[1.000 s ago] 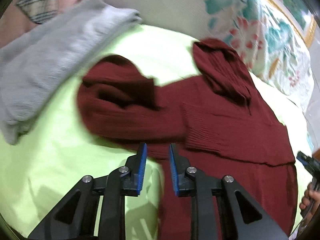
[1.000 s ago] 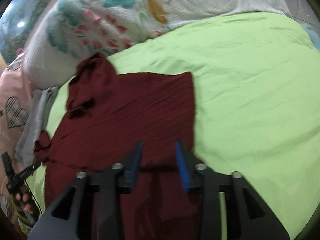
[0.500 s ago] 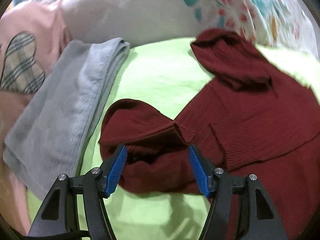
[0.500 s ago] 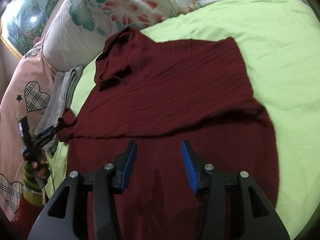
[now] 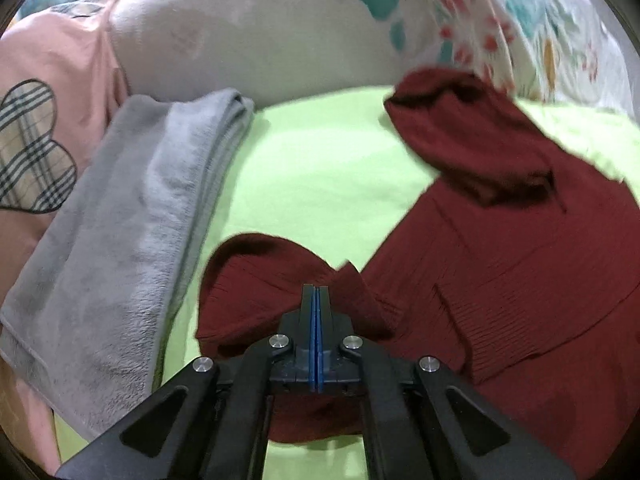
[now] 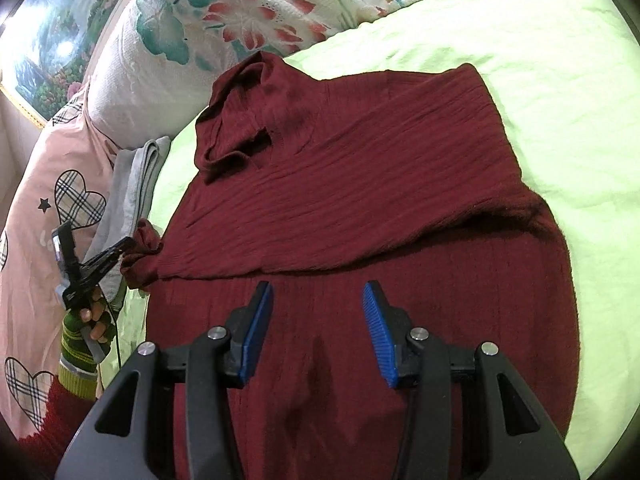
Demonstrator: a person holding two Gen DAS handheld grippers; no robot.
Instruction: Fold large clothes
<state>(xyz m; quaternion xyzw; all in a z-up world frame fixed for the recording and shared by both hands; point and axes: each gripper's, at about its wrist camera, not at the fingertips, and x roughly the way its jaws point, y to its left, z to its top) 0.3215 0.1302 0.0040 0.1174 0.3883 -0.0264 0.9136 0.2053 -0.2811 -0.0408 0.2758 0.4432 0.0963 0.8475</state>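
Note:
A dark red knit sweater point(image 6: 360, 184) lies flat on the lime green sheet point(image 6: 560, 80), its roll collar point(image 6: 236, 120) toward the pillows and one sleeve folded across the chest. My left gripper point(image 5: 316, 290) is shut, its blue pads pressed together on a raised fold of the other sleeve point(image 5: 256, 276). The right wrist view shows that left gripper point(image 6: 130, 245) pinching the bunched sleeve at the sweater's left edge, held by a hand point(image 6: 94, 320) in a striped cuff. My right gripper point(image 6: 317, 286) hovers open over the sweater's lower body with nothing between its pads.
A folded grey towel point(image 5: 120, 240) lies just left of the sleeve. Behind it is a pink pillow with plaid hearts point(image 5: 36, 152), and a white floral quilt point(image 5: 480, 20) is piled along the far side. Bare green sheet stretches to the right of the sweater.
My left gripper moved to the sleeve, spread wide around its fold, then closed on it. My right gripper shifted over the sweater's lower body and its jaws widened a little.

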